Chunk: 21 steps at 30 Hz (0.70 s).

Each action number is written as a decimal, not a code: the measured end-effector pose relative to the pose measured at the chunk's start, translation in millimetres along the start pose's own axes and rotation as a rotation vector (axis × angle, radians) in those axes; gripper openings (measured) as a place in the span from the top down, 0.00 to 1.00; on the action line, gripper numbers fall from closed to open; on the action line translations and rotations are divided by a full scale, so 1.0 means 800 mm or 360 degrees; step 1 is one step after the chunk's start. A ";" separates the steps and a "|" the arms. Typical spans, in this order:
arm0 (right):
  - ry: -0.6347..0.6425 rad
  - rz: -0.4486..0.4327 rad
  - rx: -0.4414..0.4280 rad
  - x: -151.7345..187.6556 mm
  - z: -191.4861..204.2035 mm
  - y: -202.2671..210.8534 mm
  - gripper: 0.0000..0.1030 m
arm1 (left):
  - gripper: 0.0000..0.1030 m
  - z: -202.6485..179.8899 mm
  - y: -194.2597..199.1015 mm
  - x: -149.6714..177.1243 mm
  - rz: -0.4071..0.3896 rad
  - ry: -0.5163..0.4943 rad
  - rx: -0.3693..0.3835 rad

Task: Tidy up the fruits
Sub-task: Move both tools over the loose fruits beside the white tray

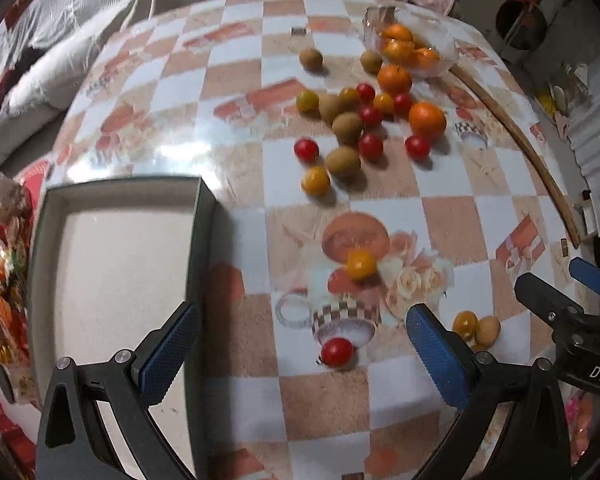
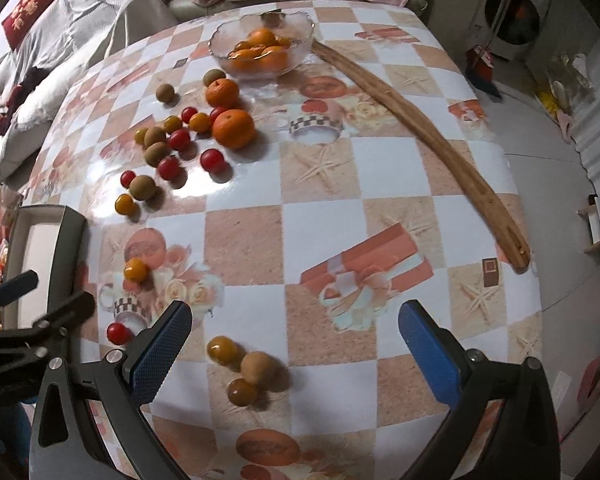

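Fruits lie scattered on the checkered tablecloth: red tomatoes, yellow tomatoes, brown kiwis and two oranges in a far cluster. A glass bowl at the back holds oranges. My left gripper is open and empty above a red tomato; a yellow tomato lies beyond it. My right gripper is open and empty above a kiwi and two yellow tomatoes. An empty grey box tray sits at the left.
A long curved wooden stick lies along the table's right side. Bedding and pink cloth lie behind the table. Colourful packets lie left of the tray. The right gripper shows at the left wrist view's right edge.
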State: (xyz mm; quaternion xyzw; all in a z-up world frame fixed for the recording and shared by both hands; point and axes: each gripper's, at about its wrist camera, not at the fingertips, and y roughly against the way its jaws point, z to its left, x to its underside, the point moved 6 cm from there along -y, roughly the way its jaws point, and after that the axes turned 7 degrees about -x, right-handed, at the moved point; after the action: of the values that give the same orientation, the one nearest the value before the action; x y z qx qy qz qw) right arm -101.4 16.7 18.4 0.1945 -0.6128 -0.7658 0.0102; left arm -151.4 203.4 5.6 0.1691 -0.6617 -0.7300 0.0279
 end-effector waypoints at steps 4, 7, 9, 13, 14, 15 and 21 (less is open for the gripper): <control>0.0012 0.0011 0.0011 0.003 0.003 0.000 0.00 | 0.00 0.002 -0.007 0.011 0.0052 0.0018 0.0012; 0.0008 0.0023 -0.0001 0.005 0.004 -0.001 0.00 | 0.00 0.005 -0.008 0.015 0.0054 0.0002 -0.0009; 0.0011 0.0026 -0.0006 0.006 0.005 -0.001 0.00 | 0.00 0.007 -0.008 0.016 0.0059 0.0006 -0.0021; 0.0006 0.0039 -0.0011 0.010 0.004 -0.003 0.00 | 0.00 0.010 -0.009 0.019 0.0071 0.0004 -0.0031; 0.0005 0.0041 -0.0014 0.011 0.004 -0.003 0.00 | 0.00 0.010 -0.008 0.020 0.0071 -0.0002 -0.0034; 0.0003 0.0043 -0.0013 0.012 0.004 -0.003 0.00 | 0.00 0.010 -0.008 0.020 0.0072 -0.0004 -0.0036; -0.0003 0.0048 -0.0012 0.016 -0.001 -0.004 0.00 | 0.00 0.005 -0.011 0.025 0.0099 -0.0019 -0.0048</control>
State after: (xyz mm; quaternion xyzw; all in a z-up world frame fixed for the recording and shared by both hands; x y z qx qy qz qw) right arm -112.1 13.8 11.9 0.1846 -0.6127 -0.7681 0.0219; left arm -170.2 203.3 -6.9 0.1438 -0.6556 -0.7397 0.0491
